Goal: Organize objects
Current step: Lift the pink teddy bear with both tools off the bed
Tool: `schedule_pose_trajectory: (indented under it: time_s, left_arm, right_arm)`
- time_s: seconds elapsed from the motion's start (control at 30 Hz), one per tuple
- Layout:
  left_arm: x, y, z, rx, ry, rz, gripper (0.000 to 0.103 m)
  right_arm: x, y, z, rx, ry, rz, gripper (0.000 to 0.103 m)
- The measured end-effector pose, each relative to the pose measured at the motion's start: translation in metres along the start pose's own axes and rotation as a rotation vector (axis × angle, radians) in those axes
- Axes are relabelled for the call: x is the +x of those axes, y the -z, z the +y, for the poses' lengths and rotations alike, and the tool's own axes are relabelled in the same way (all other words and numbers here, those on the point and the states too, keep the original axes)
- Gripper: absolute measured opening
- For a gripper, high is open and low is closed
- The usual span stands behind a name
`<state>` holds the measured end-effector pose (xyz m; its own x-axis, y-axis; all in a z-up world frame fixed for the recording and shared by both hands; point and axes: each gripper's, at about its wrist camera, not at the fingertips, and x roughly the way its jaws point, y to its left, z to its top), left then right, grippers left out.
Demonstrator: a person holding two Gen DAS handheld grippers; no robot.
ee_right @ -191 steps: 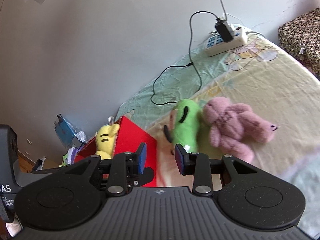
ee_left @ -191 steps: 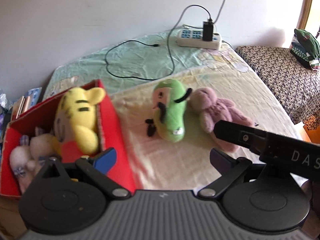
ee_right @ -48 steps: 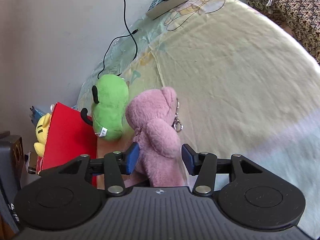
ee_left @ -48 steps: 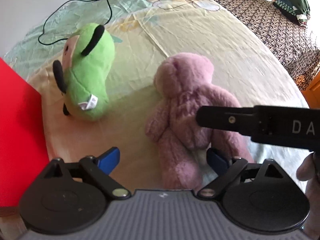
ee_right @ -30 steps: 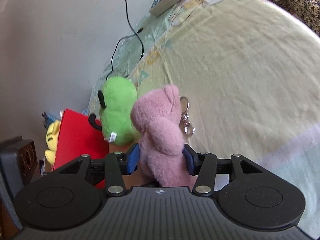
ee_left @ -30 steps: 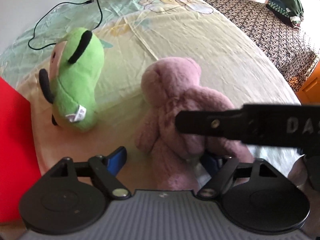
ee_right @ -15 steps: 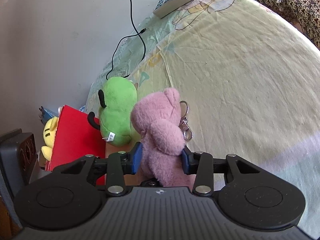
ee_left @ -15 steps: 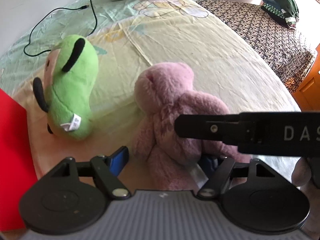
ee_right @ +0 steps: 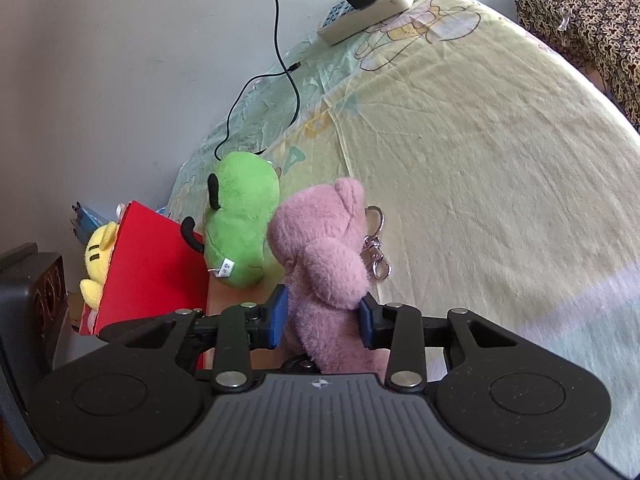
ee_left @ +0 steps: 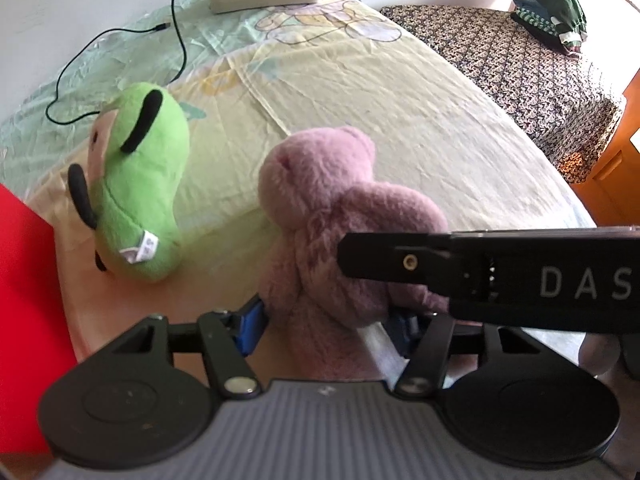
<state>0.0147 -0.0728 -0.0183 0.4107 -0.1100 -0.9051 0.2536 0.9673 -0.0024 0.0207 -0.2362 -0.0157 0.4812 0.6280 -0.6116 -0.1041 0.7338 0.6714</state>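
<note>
From my left wrist, my left hand-held gripper (ee_left: 324, 326) is spread wide around the pink plush bear (ee_left: 340, 216) on the bed (ee_left: 420, 120). From my right wrist, my right hand-held gripper (ee_right: 323, 318) clamps its body, beside the green plush (ee_right: 240, 220).

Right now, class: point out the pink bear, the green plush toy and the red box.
pink bear (ee_right: 316, 248), right wrist view, on its head.
green plush toy (ee_right: 240, 224), right wrist view, on its back.
red box (ee_right: 152, 264), right wrist view, on its side wall.
</note>
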Motion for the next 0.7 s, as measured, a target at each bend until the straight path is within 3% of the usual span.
schedule_pose_trajectory:
  time_s: [0.7]
  left_arm:
    - [-0.031, 0.022, -0.011, -0.021, -0.010, -0.020, 0.061]
  right_arm:
    - [-0.024, 0.023, 0.017, -0.060, -0.012, -0.032, 0.038]
